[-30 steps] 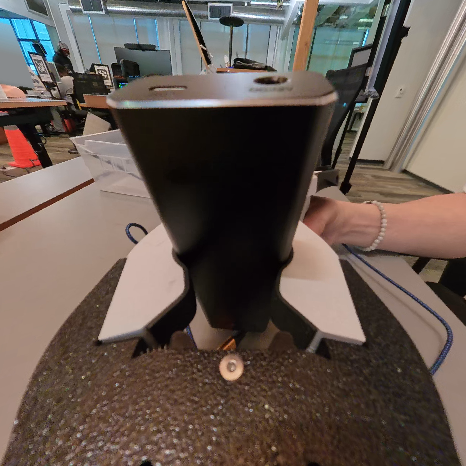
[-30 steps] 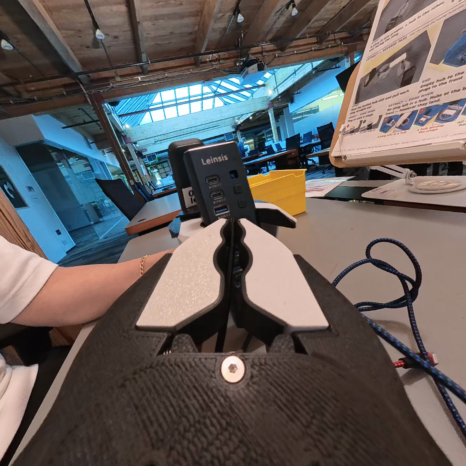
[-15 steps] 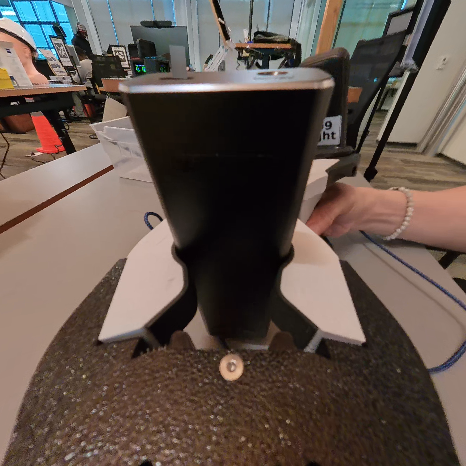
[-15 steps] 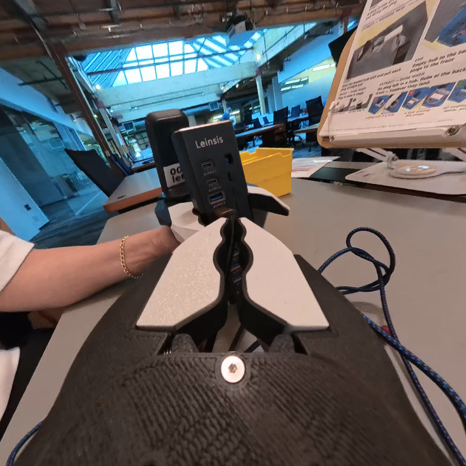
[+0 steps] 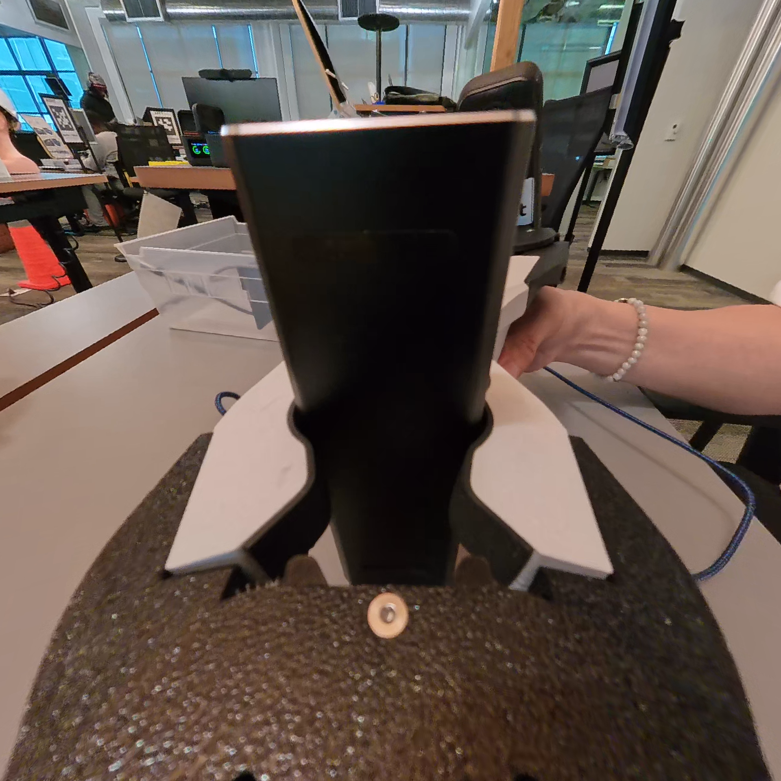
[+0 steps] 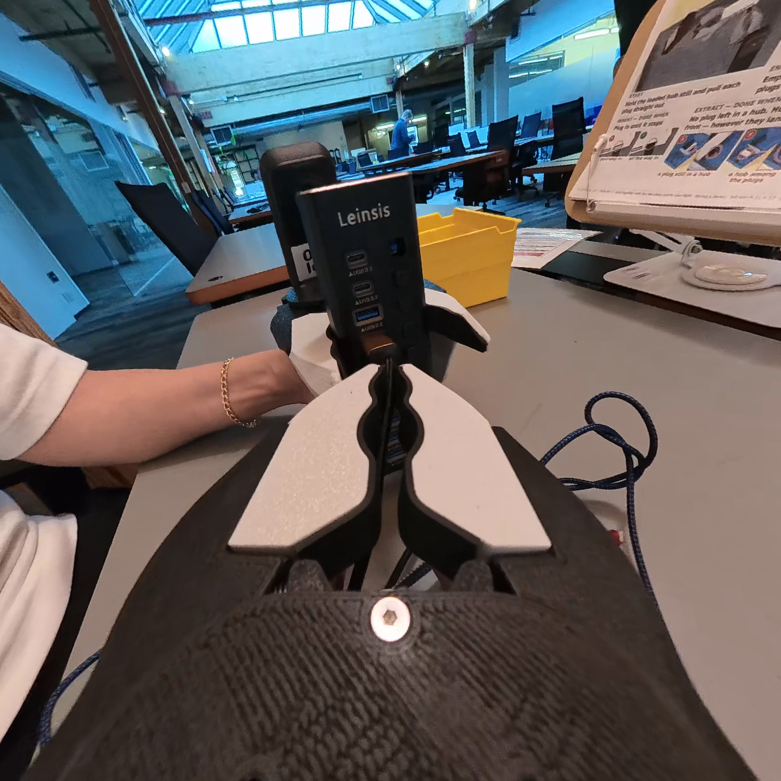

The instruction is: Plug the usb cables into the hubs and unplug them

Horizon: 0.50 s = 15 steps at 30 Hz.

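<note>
My left gripper (image 5: 391, 401) is shut on a dark USB hub (image 5: 372, 262) and holds it upright on the table, back face toward its camera. In the right wrist view the hub (image 6: 367, 253) shows its port face, gripped low between the left gripper's white fingers (image 6: 458, 323). My right gripper (image 6: 391, 372) is shut on a thin black USB cable (image 6: 386, 405). Its copper-collared plug (image 6: 380, 347) sits at the hub's port just below the blue one. I cannot tell how deep the plug is seated. A right finger (image 5: 517, 287) shows behind the hub.
A blue braided cable (image 6: 625, 443) lies looped on the grey table (image 6: 591, 359) to the right. A yellow bin (image 6: 465, 258) stands behind the hub, a white bin (image 5: 198, 270) at the far left. A clipboard with a sheet (image 6: 697, 126) stands at right. The person's hand (image 5: 549, 334) holds the right gripper. Only a small space, under 4 cm, lies between the two pairs of fingers.
The right gripper has drawn back from the hub, so the plug now shows between fingertips and port face. The hub stands more upright; its top face is out of sight in the left view.
</note>
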Each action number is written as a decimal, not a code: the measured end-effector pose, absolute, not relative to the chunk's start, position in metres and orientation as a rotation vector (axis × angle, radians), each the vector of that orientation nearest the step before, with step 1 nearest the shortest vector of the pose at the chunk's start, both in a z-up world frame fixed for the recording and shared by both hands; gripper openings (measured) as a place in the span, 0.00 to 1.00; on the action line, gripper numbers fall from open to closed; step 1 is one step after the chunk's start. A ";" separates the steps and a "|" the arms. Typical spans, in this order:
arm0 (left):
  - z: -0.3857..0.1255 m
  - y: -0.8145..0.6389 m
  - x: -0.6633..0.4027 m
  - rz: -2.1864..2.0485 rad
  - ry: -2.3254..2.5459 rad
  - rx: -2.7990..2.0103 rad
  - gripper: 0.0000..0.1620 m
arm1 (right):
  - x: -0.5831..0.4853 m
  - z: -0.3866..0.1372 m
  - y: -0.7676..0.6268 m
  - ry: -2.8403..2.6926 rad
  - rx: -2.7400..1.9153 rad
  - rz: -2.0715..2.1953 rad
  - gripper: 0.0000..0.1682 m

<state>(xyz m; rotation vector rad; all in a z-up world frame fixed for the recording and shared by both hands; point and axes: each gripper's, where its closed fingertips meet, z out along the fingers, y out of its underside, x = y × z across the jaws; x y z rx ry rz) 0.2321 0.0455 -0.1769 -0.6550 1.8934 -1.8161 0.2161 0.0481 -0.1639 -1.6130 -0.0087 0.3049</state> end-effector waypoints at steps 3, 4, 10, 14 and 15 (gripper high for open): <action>-0.179 0.044 0.230 -1.821 1.913 -0.634 0.45 | 0.213 -0.164 0.047 -0.017 -1.607 0.350 0.03; -0.180 0.045 0.229 -1.808 1.920 -0.625 0.45 | 0.212 -0.166 0.048 -0.014 -1.607 0.347 0.03; -0.179 0.044 0.228 -1.799 1.938 -0.617 0.45 | 0.213 -0.168 0.046 -0.031 -1.664 0.331 0.03; -0.179 0.043 0.229 -1.810 1.934 -0.630 0.45 | 0.216 -0.168 0.045 -0.027 -1.667 0.325 0.03; -0.179 0.042 0.229 -1.807 1.935 -0.630 0.45 | 0.216 -0.168 0.044 -0.025 -1.666 0.332 0.03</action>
